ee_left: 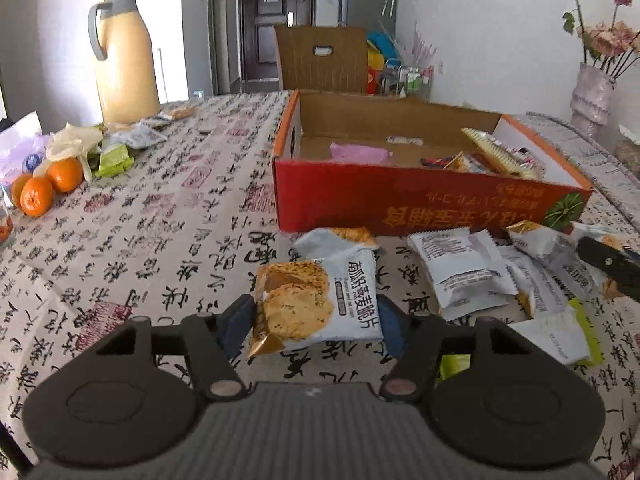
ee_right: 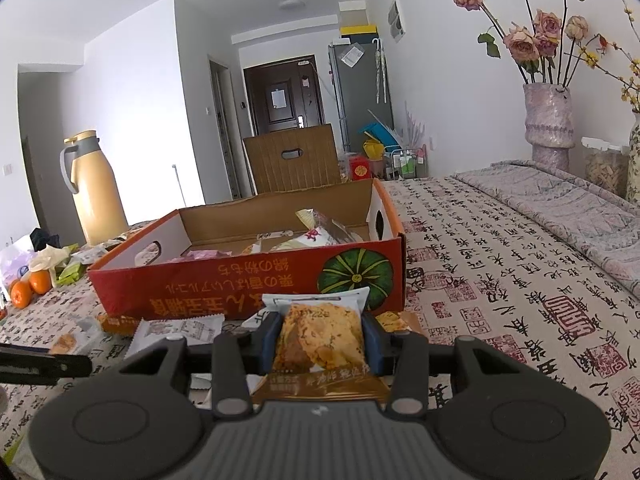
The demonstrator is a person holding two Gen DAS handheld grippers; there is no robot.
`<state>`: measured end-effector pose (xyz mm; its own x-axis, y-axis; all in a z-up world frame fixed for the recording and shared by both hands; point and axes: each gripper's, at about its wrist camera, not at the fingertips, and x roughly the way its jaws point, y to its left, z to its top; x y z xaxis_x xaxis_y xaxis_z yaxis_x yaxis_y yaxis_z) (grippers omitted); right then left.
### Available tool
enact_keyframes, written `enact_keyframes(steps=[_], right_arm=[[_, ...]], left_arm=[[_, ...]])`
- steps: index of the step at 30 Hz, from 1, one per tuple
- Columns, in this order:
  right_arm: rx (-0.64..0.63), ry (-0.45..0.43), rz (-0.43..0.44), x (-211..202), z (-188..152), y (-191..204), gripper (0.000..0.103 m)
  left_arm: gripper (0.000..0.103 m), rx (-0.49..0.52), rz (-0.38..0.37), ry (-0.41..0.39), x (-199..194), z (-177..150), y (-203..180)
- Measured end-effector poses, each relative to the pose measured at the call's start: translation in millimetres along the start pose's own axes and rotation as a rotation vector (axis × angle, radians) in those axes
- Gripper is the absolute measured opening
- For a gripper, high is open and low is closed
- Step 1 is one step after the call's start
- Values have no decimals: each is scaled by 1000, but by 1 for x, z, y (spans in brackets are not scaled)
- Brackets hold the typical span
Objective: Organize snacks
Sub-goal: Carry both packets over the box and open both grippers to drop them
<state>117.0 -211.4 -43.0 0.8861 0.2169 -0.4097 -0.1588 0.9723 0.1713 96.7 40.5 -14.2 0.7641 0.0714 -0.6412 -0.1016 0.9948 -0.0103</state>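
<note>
— So, where's the cracker packet (ee_left: pixel 316 304)?

— Clamped between the pads of the left tool (ee_left: pixel 316 316), lifted clear of the bench (ee_left: pixel 160 240), just in front of the red cardboard box (ee_left: pixel 420 200).

— And the other side?

— The right tool (ee_right: pixel 322 344) is clenched on a second snack packet (ee_right: pixel 320 340), both pads pressing its sides, close to the box's front wall by the green pumpkin print.

— Anything loose?

— Several white packets (ee_left: pixel 472 268) lie scattered on the bench against the box's front. A few snacks already sit inside the box. Oranges (ee_left: pixel 44 188) and a cream thermos (ee_left: pixel 124 56) stand toward the bench's far left corner.
</note>
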Motion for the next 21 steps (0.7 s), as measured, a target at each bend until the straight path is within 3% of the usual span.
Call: enact_keyframes(steps=[11, 21], right_arm=[[-22, -40, 14, -9, 14, 7, 42], [-65, -98, 34, -3, 47, 18, 42]], left_arm=[[67, 34, -48, -156, -36, 26, -14], [67, 60, -54, -226, -34, 60, -35]])
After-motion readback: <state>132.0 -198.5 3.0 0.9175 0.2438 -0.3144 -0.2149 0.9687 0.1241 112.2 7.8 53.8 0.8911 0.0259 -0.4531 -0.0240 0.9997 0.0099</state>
